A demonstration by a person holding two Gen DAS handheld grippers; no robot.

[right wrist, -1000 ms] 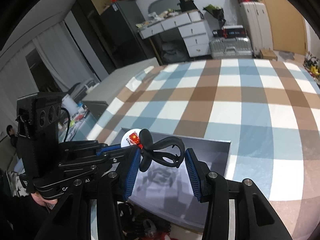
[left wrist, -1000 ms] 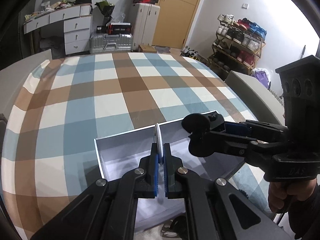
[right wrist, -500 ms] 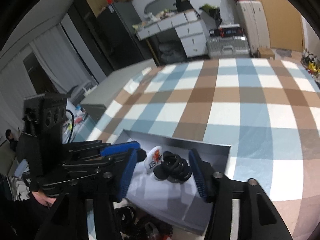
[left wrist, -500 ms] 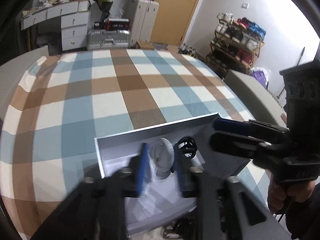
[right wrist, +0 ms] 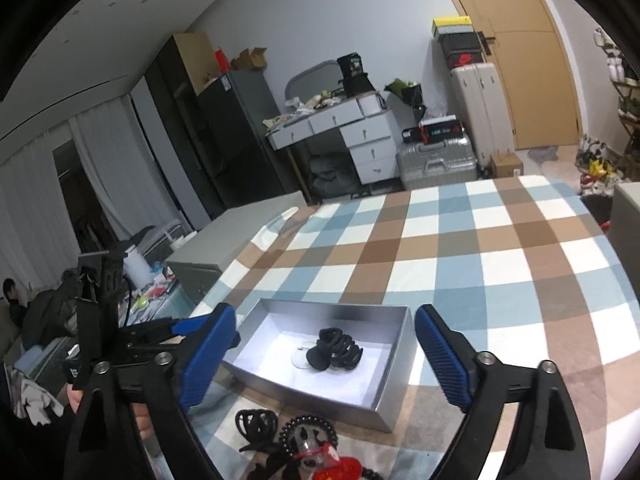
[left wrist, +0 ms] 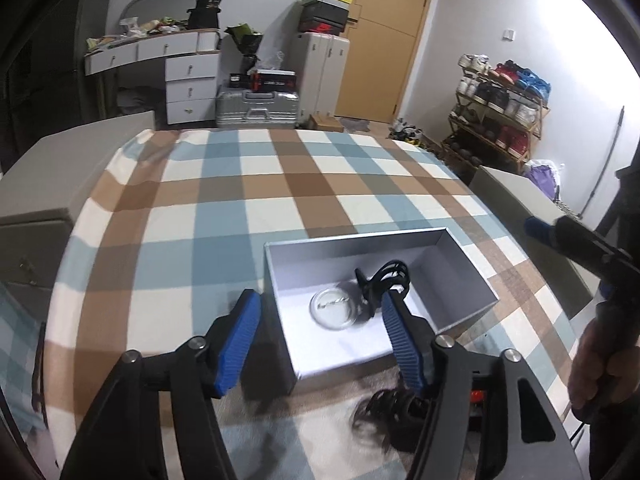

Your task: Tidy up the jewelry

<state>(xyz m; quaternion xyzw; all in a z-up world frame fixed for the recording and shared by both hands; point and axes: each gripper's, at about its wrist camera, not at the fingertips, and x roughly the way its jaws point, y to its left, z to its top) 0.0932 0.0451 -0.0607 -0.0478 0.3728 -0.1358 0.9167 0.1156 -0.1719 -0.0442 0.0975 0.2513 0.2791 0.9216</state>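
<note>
2 pieces lying side by side in the grey box (right wrist: 394,364): round badge (left wrist: 333,311) flat, black hair claw (right wrist: 335,349) touching it. left gripper (left wrist: 320,340) and right gripper (right wrist: 324,360) both spread wide, empty, hovering over the box. 1 second ago clamped on badge and claw; now released, pulled back. more accessories (right wrist: 296,436) near the front wall, likely next.

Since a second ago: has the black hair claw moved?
Yes. The black hair claw was up between the right gripper's fingers above the silver box; now it lies on the box floor beside the round badge, gripper open.
</note>
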